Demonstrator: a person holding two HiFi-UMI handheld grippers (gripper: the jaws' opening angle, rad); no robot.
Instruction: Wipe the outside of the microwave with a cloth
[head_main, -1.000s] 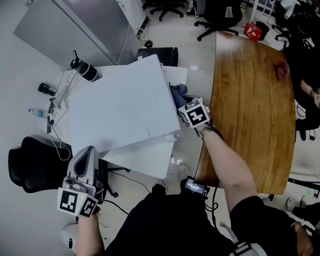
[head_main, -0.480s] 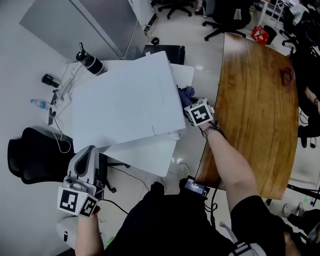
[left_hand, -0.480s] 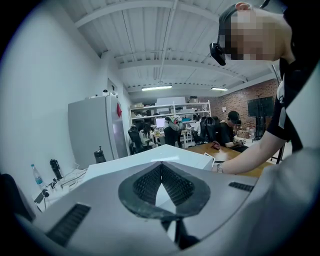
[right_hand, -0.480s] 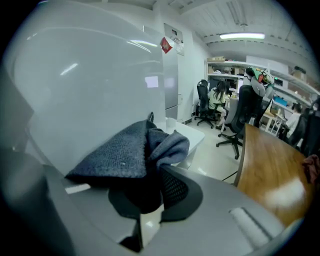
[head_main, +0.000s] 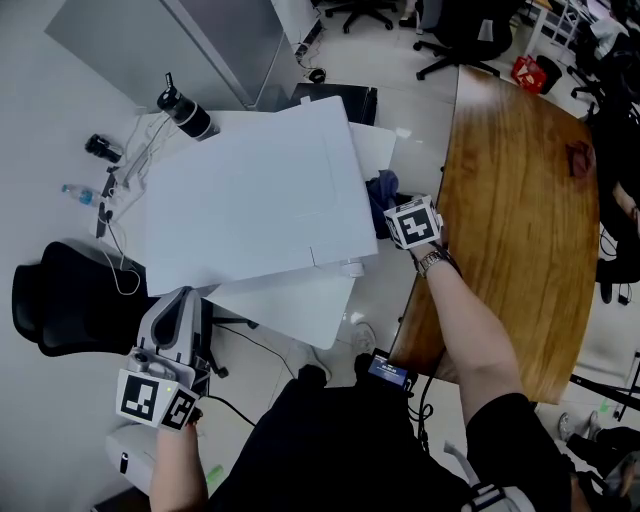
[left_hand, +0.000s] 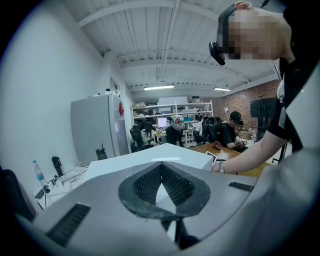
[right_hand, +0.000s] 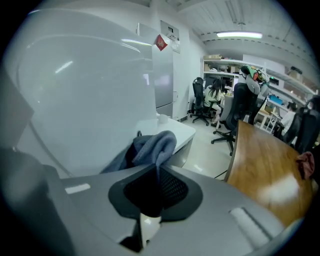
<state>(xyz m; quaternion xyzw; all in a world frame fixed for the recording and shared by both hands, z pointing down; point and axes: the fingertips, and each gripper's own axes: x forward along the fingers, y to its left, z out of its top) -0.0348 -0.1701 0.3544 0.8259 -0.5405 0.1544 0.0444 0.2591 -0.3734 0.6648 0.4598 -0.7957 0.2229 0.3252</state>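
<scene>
The white microwave (head_main: 250, 200) stands on a white table (head_main: 290, 310) in the head view. A blue-grey cloth (head_main: 383, 190) hangs at its right side. My right gripper (head_main: 394, 206) is shut on the cloth and holds it against that side wall. In the right gripper view the cloth (right_hand: 152, 145) bunches out of the shut right gripper (right_hand: 159, 167), beside the microwave's wall (right_hand: 85, 90). My left gripper (head_main: 180, 298) hovers by the table's near left corner, shut and holding nothing. The left gripper (left_hand: 161, 165) faces the microwave's top (left_hand: 150, 157).
A brown wooden table (head_main: 520, 200) runs along the right. A black bottle (head_main: 185, 115), a small clear bottle (head_main: 80, 192) and cables lie behind the microwave. A black chair (head_main: 60, 310) stands at the left, with office chairs (head_main: 460, 30) at the far end.
My right gripper has slid a little down the microwave's side with the cloth in it. The left gripper has kept still.
</scene>
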